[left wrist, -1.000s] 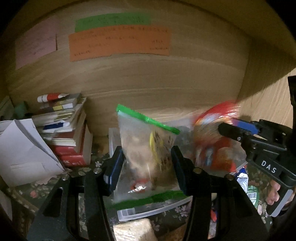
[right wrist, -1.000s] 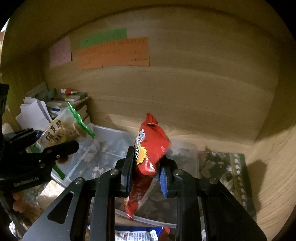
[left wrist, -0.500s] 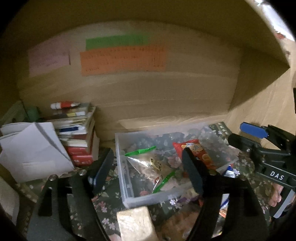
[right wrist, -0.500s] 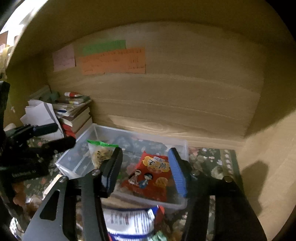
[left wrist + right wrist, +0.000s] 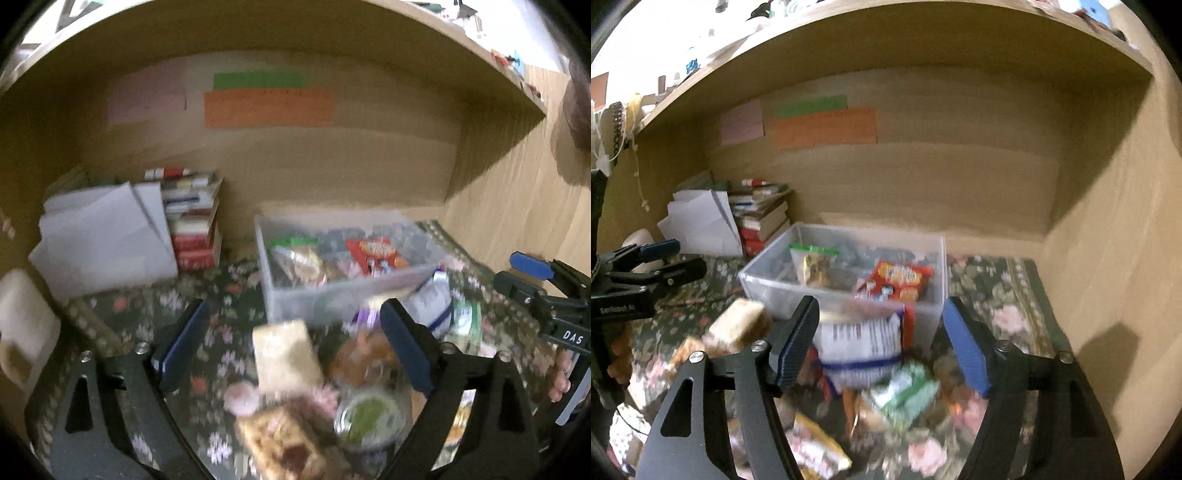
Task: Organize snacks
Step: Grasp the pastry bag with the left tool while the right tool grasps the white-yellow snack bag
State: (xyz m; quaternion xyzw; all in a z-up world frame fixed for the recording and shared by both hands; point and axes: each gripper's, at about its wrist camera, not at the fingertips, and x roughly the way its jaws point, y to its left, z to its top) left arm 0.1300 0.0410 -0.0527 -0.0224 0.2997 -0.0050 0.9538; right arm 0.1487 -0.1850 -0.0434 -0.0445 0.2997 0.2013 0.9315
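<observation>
A clear plastic bin (image 5: 332, 295) (image 5: 775, 291) stands on the floral cloth. In it lie a green-topped zip bag (image 5: 299, 258) (image 5: 812, 262) and a red snack packet (image 5: 376, 253) (image 5: 897, 278). My left gripper (image 5: 291, 343) is open and empty above loose snacks in front of the bin: a pale block (image 5: 284, 356) and a green-lidded cup (image 5: 369, 417). My right gripper (image 5: 881, 343) is open and empty over a white and blue packet (image 5: 860, 343) and a green packet (image 5: 905, 391).
A stack of books (image 5: 192, 218) (image 5: 761, 214) and white papers (image 5: 107, 236) stand left of the bin. Wooden walls enclose the back and right. Coloured notes (image 5: 827, 125) hang on the back wall. More packets (image 5: 816, 446) lie near the front.
Both grippers let go of the zip bag and the red packet, which now lie in the bin. Both have pulled back and up, open, over the loose snacks.
</observation>
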